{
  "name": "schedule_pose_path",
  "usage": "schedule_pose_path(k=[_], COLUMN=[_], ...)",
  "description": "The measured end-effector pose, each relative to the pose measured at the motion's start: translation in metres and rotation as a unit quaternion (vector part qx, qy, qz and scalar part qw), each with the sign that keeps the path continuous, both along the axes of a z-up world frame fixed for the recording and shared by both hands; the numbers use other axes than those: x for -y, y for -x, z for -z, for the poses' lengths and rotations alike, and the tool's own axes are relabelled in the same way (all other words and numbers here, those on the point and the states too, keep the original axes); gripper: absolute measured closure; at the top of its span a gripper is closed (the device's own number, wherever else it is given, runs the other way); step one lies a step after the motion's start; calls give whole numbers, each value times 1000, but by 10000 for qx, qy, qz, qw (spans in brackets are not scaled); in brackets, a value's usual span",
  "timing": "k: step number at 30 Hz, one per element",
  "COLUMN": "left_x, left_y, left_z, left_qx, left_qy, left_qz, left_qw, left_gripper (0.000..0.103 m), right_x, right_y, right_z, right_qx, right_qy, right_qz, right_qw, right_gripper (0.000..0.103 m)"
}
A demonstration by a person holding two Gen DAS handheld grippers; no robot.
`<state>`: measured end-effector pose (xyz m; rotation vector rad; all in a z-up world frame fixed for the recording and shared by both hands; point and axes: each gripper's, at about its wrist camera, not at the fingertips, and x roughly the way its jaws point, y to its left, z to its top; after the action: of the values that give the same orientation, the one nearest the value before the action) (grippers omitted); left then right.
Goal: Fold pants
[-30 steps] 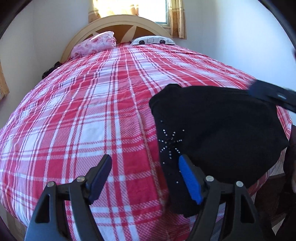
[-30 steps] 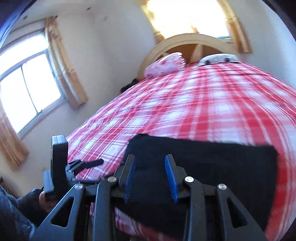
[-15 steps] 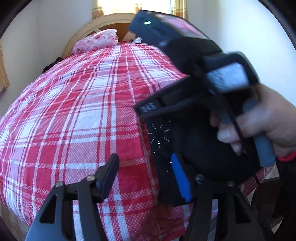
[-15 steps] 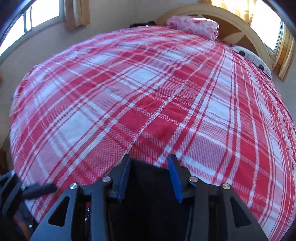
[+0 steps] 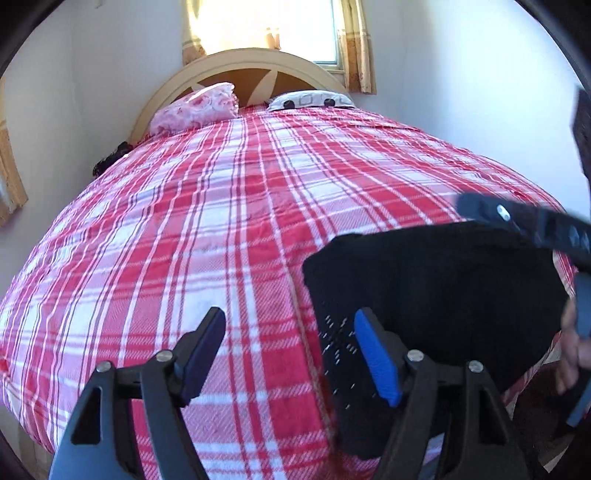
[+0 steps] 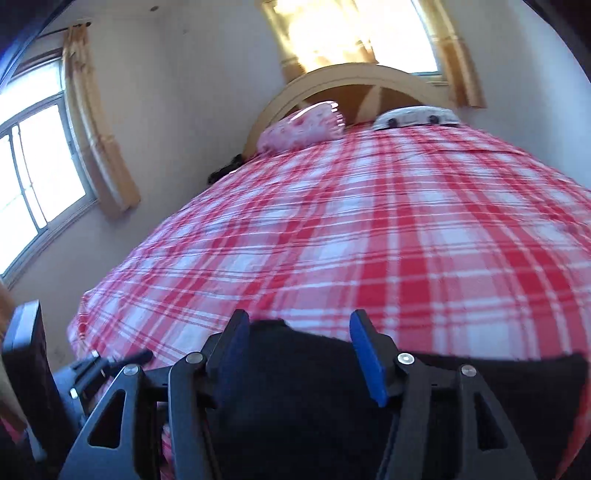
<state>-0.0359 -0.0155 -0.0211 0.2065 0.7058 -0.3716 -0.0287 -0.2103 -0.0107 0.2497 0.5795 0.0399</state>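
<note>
From my remote station I looked over a bed (image 5: 229, 229) under a red-and-white plaid cover, which filled both wrist views up to an arched headboard (image 5: 258, 64) and a sunlit window (image 5: 266, 22). A second window (image 6: 33, 177) with tan curtains stood on the wall at the bed's left side. A pink pillow (image 5: 195, 107) and a white patterned pillow (image 5: 310, 99) lay at the head edge.

The pants (image 5: 436, 295), black and folded into a flat block, lay at the bed's near right corner, reaching over the foot edge. Small pale studs dotted their left part.

My left gripper (image 5: 291, 354) hung above the foot edge with its jaws apart; they had just been opening wider. One finger stood over bare plaid, the blue-padded one over the pants' left edge, and I could see no cloth pinched between them.

My right gripper (image 6: 295, 350) hovered above the pants with its jaws spread; they too had just been opening, and the pads pressed on nothing. In the left view its body showed blurred at the right edge, with the fingers of a hand (image 5: 572, 354) around its handle.
</note>
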Motion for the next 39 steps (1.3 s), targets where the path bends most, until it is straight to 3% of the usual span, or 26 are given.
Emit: schedule_pose_path(k=[4, 8, 17, 20, 23, 25, 28, 32, 39], left_x=[19, 39, 45, 45, 47, 49, 51, 58, 61], left_y=[-7, -7, -4, -4, -3, -2, -1, -5, -9], left_z=[4, 14, 18, 15, 12, 8, 5, 12, 18], left_qx=[-81, -222, -217, -240, -260, -233, -229, -358, -510], left_qy=[-123, -338, -560, -541, -507, -416, -273, -362, -316], left_qz=[22, 53, -102, -114, -63, -17, 41, 37, -13], left_qw=[9999, 9992, 9981, 9982, 9984, 9989, 9994, 9987, 9982], left_gripper=[28, 25, 16, 16, 16, 14, 8, 8, 8], right_x=[24, 37, 30, 38, 59, 78, 103, 123, 135], right_y=[33, 62, 89, 108, 127, 138, 150, 158, 156], right_z=[9, 17, 32, 23, 14, 13, 20, 32, 49], right_qx=[-192, -277, -508, -129, 255, 420, 338, 203, 167], right_qy=[339, 357, 741, 562, 262, -46, -464, -839, -1333], right_qz=[611, 1017, 1013, 1143, 1598, 1828, 2101, 2293, 2238], right_qw=[9974, 9938, 9908, 9918, 9865, 9822, 9760, 9695, 9653], right_gripper=[43, 42, 38, 36, 21, 21, 21, 21, 21])
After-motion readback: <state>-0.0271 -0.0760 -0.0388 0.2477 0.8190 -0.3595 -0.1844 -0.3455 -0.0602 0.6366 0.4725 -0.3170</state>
